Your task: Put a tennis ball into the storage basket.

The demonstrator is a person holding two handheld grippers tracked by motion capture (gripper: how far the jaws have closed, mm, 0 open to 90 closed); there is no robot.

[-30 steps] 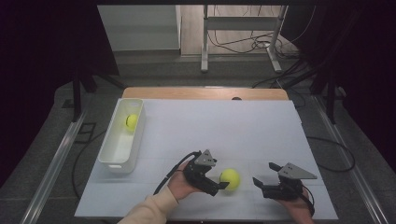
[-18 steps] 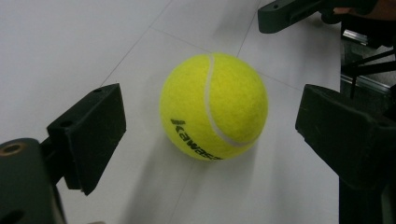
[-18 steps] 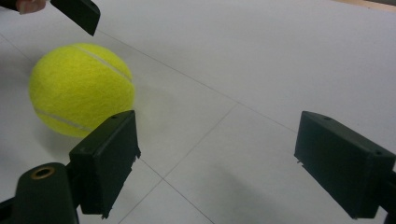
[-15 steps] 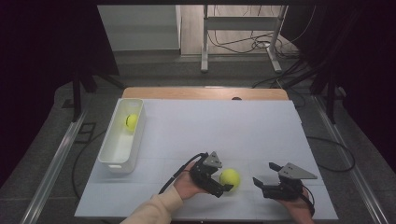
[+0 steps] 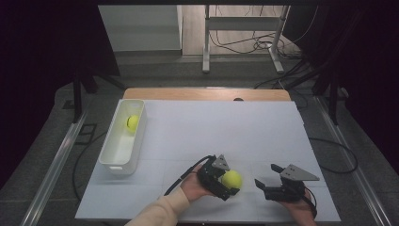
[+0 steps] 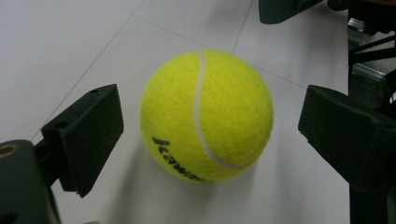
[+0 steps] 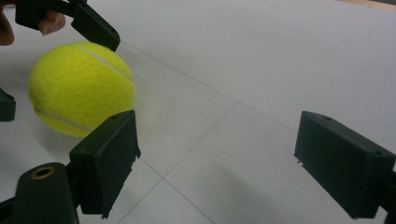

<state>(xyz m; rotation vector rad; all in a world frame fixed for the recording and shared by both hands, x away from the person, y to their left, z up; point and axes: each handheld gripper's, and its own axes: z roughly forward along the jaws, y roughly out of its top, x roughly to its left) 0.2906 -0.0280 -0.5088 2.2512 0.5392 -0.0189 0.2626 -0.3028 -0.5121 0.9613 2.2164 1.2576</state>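
Note:
A yellow tennis ball [image 5: 232,179] lies on the white table top [image 5: 226,127] near the front edge. My left gripper [image 5: 227,181] straddles it, coming in from the left. In the left gripper view the ball [image 6: 207,115] sits between the two black pads with a gap on each side; the left gripper [image 6: 215,135] is open, its jaws having just been opening. My right gripper [image 5: 267,176] rests to the ball's right, pointing toward it. In the right gripper view it [image 7: 215,158] stands open over bare table, with the ball [image 7: 80,88] farther off at upper left.
A white bin [image 5: 112,162] stands along the table's left side with a second yellow ball [image 5: 132,123] at its far end. A wooden strip [image 5: 207,94] borders the table's far edge. Dark floor, cables and metal frame legs lie beyond.
My left gripper has slid right along the table until its jaws stand on either side of the ball. The ball and the right gripper have kept still.

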